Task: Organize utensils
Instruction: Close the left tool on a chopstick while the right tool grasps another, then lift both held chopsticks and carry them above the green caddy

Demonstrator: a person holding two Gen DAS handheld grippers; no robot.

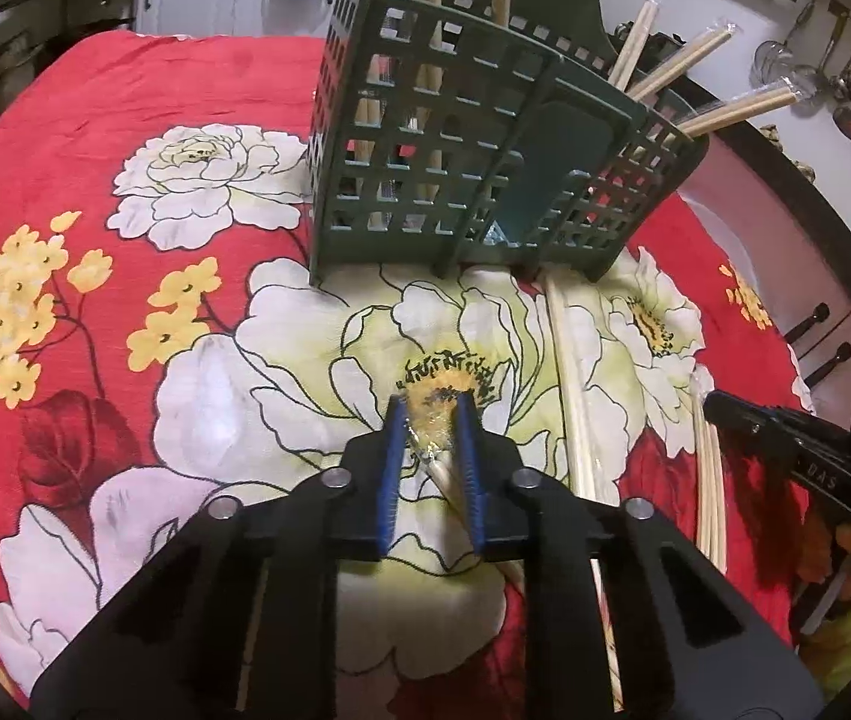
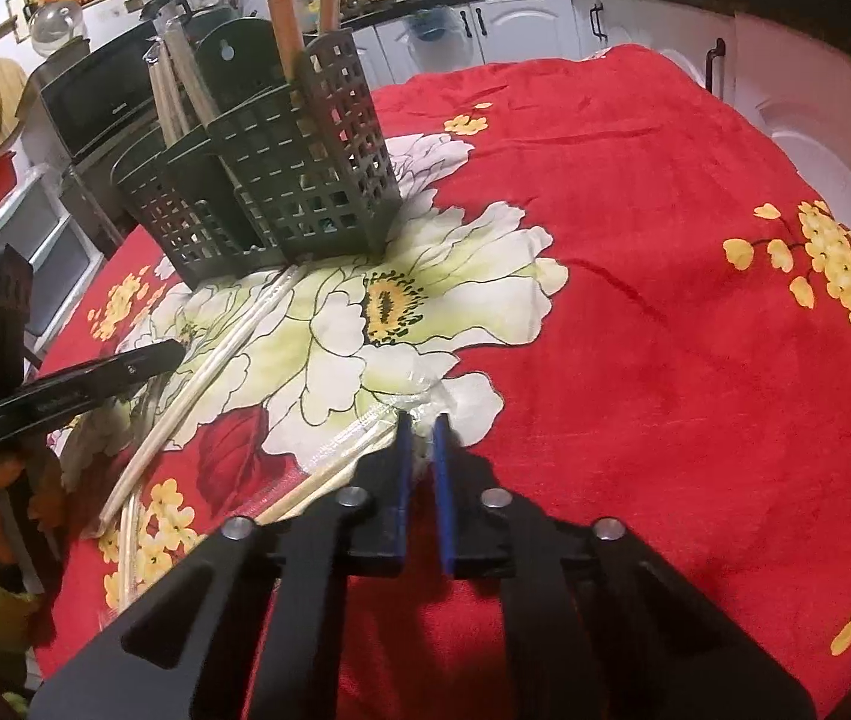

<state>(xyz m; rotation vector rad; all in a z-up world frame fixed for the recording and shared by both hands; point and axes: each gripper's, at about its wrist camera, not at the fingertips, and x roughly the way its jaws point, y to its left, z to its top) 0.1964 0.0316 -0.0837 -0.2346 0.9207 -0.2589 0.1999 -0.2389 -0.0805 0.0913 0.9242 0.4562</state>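
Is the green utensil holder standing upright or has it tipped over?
Upright. The green utensil holder stands on its base on the floral cloth, and the wrapped chopsticks inside it stick up out of its open top.

Home kitchen: cabinets (image 2: 521,30), hanging ladles (image 1: 845,90).

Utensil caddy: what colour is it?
Dark green, with a square-grid lattice; the caddy shows best in the left wrist view.
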